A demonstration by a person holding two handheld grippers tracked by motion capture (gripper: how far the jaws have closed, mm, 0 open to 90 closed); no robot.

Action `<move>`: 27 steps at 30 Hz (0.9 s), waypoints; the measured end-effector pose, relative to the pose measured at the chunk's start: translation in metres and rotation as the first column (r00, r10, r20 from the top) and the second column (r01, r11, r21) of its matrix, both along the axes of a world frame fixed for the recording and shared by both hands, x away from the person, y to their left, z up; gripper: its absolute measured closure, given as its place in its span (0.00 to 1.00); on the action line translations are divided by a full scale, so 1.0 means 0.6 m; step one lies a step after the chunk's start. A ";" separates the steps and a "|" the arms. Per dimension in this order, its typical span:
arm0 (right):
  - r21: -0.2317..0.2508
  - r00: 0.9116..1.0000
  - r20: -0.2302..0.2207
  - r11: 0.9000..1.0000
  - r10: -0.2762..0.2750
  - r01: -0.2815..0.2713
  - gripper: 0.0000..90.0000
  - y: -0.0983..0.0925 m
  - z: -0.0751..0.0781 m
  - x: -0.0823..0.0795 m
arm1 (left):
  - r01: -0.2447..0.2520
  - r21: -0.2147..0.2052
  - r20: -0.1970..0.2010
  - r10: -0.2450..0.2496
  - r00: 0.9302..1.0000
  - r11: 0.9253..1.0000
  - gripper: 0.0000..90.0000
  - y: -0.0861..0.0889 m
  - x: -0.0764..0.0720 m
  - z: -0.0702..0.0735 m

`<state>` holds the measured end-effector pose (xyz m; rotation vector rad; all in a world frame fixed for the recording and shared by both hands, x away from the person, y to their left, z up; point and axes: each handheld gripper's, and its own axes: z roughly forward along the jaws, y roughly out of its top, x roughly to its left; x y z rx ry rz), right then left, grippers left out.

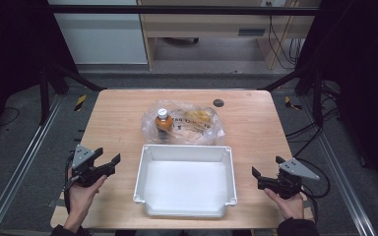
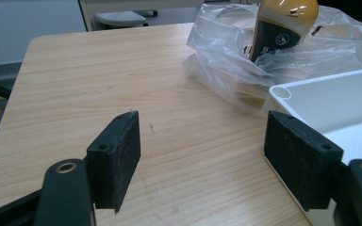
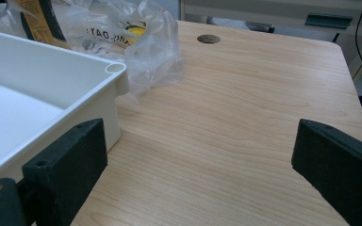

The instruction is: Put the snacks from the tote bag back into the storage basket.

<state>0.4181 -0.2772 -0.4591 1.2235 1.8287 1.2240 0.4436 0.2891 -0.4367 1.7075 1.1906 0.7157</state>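
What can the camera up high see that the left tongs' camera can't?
High view alone: both hands, the left tongs and right tongs from outside, each open at a side of the white tray, the bottle's white cap, the small dark round spot on the table, and the floor around.

Left gripper view alone: a close look along its own two black pads, wide apart with bare wood between them.

Both: the wooden table, the crinkly clear bag with the orange bottle inside, and the tray's corner.
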 end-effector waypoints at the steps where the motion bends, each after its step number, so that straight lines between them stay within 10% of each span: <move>1: -0.004 1.000 -0.001 1.000 0.000 0.000 0.05 0.000 0.000 0.000 | -0.003 0.003 0.002 0.003 1.000 1.000 0.30 -0.001 -0.001 0.001; 27: -0.015 1.000 -0.024 1.000 0.003 -0.003 0.05 0.000 -0.005 0.003 | 0.038 -0.008 0.014 -0.038 0.999 0.999 0.23 -0.029 0.010 0.014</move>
